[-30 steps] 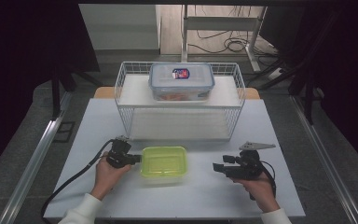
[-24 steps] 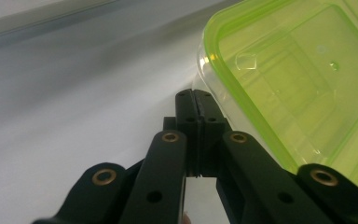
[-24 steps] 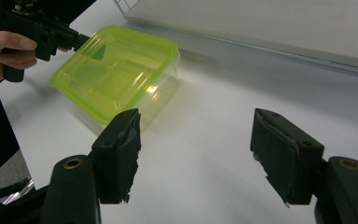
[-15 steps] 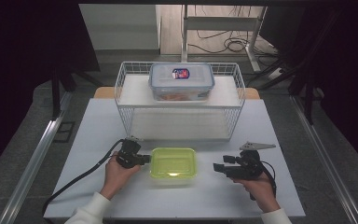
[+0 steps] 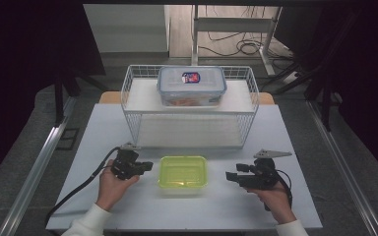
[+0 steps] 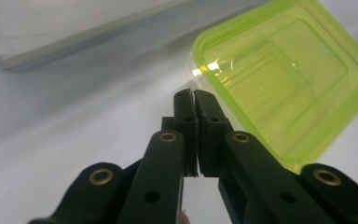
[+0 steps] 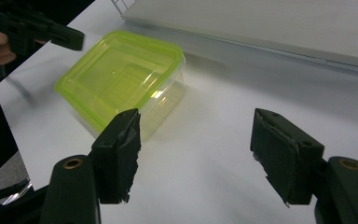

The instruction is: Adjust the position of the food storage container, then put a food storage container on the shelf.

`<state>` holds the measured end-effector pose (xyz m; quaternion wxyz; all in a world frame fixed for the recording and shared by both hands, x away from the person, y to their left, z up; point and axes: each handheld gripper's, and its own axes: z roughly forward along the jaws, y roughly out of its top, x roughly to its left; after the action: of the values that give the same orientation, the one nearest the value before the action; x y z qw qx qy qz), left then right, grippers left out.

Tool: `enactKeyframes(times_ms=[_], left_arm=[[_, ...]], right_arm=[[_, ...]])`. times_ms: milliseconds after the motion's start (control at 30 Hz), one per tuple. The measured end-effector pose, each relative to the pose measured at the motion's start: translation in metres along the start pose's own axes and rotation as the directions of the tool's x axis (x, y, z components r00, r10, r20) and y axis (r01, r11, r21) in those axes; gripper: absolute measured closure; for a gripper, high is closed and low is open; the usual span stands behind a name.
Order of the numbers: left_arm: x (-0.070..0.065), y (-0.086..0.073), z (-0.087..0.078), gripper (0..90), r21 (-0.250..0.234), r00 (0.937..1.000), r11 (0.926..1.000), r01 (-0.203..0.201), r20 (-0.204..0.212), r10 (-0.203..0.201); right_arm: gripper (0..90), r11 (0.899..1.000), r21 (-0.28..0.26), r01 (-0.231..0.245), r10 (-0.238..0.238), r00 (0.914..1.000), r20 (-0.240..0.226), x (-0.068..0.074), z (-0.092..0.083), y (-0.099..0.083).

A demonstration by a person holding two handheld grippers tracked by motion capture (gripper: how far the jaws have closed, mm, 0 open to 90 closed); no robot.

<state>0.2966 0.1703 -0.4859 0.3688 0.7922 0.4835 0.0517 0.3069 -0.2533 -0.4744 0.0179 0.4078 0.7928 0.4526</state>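
The green-lidded container lies between both grippers, at three o'clock just beside the left gripper, jaws nearly together and empty, and at nine o'clock from the right gripper, jaws wide apart.

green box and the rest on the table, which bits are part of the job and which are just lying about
In the job:
- green box
- left gripper, shut, beside it
- right gripper, open

Lying about:
- wire basket
- clear box on the basket's shelf

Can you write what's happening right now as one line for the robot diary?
left gripper: jaws shut, empty, beside green-lidded box | right gripper: jaws open, empty, apart from box | box: on table, lid on
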Motion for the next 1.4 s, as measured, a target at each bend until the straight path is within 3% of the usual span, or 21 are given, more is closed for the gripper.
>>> enactKeyframes(times_ms=[133,200,267,300,400,533,700,933,1133,1400], left_arm=[[0.002,-0.011,-0.022,65.7,-0.061,0.9995,0.9977,0.029,-0.010,-0.030],[0.000,-0.013,-0.028,50.3,-0.043,0.9997,0.9987,0.025,0.000,-0.025],[-0.002,-0.015,-0.031,42.7,-0.048,0.9998,0.9986,0.021,0.002,-0.021],[-0.003,-0.015,-0.034,39.2,-0.036,0.9990,0.9991,0.023,0.040,-0.022],[-0.005,-0.016,-0.035,30.8,-0.020,0.9978,0.9995,0.023,0.062,-0.022],[-0.006,-0.018,-0.034,28.1,0.003,0.9980,0.9999,0.010,0.063,-0.010],[-0.008,-0.017,-0.029,25.8,0.011,0.9942,0.9997,0.021,0.105,-0.022],[-0.007,-0.015,-0.021,24.5,0.008,0.9910,0.9993,0.036,0.128,-0.037],[-0.005,-0.012,-0.012,24.3,0.015,0.9829,0.9976,0.067,0.171,-0.069],[-0.005,-0.004,0.001,25.9,0.023,0.9785,0.9959,0.087,0.186,-0.090]], right_arm=[[33.5,1.000,-0.005,0.003,-0.003,1.0000,-0.003,0.002,-0.001,0.000],[33.5,1.000,-0.007,0.004,-0.004,1.0000,-0.005,0.002,-0.001,0.000],[33.3,1.000,-0.005,0.004,-0.004,1.0000,-0.006,0.002,-0.001,0.001],[32.2,1.000,-0.004,0.004,-0.004,1.0000,-0.007,0.002,0.002,0.001],[29.9,1.000,0.005,0.015,-0.015,0.9999,-0.008,0.006,0.006,0.003],[27.6,0.999,0.016,0.040,-0.039,0.9988,-0.030,0.015,0.011,0.008],[26.2,0.998,0.031,0.056,-0.055,0.9972,-0.052,0.023,0.017,0.009],[25.6,0.998,0.039,0.050,-0.048,0.9968,-0.065,0.028,0.024,0.009],[23.5,0.998,0.053,0.042,-0.039,0.9972,-0.064,0.034,0.039,0.012],[27.6,0.998,0.053,0.034,-0.030,0.9958,-0.086,0.039,0.046,0.012]])
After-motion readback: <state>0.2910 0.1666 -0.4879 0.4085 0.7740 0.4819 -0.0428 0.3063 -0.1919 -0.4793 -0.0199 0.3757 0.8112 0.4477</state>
